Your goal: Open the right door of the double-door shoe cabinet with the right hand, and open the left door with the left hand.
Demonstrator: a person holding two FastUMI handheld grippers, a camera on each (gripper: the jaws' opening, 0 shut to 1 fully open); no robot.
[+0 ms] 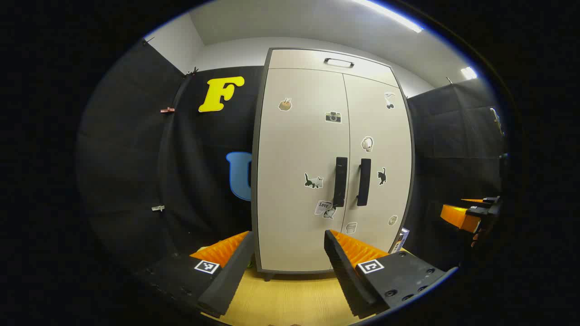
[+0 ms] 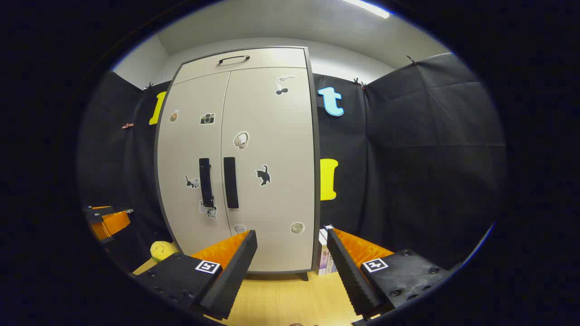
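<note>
The left tool carries two long fingers with ribbed, sawtooth inner faces, each mounted on a dark block bearing a square black-and-white marker. The right-hand block shows several round screw heads. The right tool is built alike: ribbed fingers, dark blocks, a square marker on each, screw heads on both blocks. Its body, seen from the left gripper view, is orange with dark parts.
</note>
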